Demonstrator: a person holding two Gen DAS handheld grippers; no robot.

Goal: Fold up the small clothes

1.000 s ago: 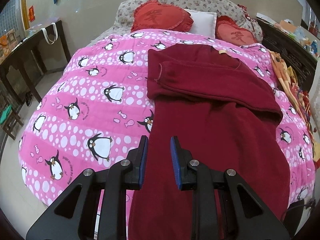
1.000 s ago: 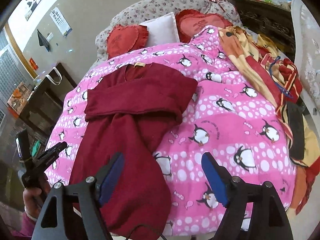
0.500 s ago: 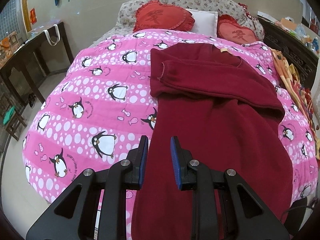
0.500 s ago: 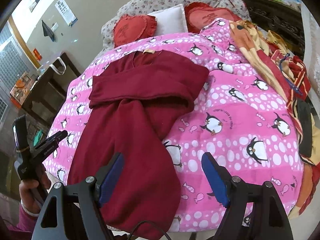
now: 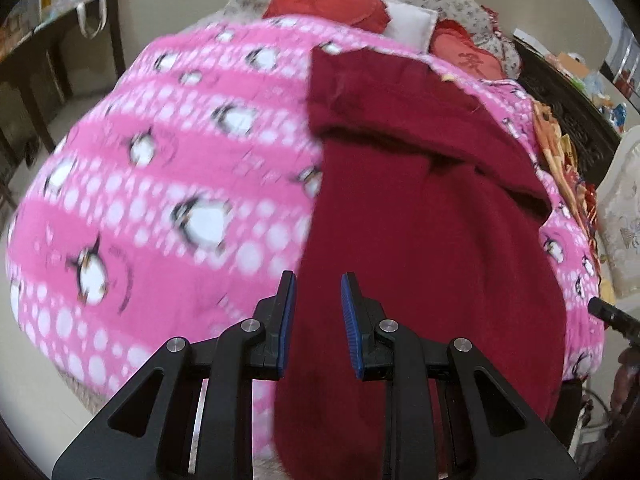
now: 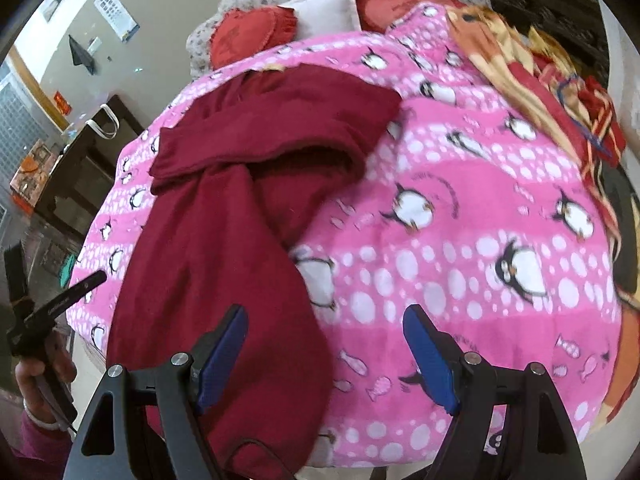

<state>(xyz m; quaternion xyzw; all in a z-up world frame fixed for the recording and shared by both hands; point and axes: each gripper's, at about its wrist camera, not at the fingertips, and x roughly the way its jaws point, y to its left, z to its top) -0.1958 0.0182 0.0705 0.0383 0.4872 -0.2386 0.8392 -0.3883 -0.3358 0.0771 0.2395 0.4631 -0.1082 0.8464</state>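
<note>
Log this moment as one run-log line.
left gripper: open, empty | right gripper: open, empty | maroon garment: sleeves folded across, flat on penguin quilt | hem: not yet grasped

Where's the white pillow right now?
The white pillow sits at the head of the bed, wedged between the two red heart cushions, beyond the maroon garment; in the left wrist view it shows top centre.
</note>
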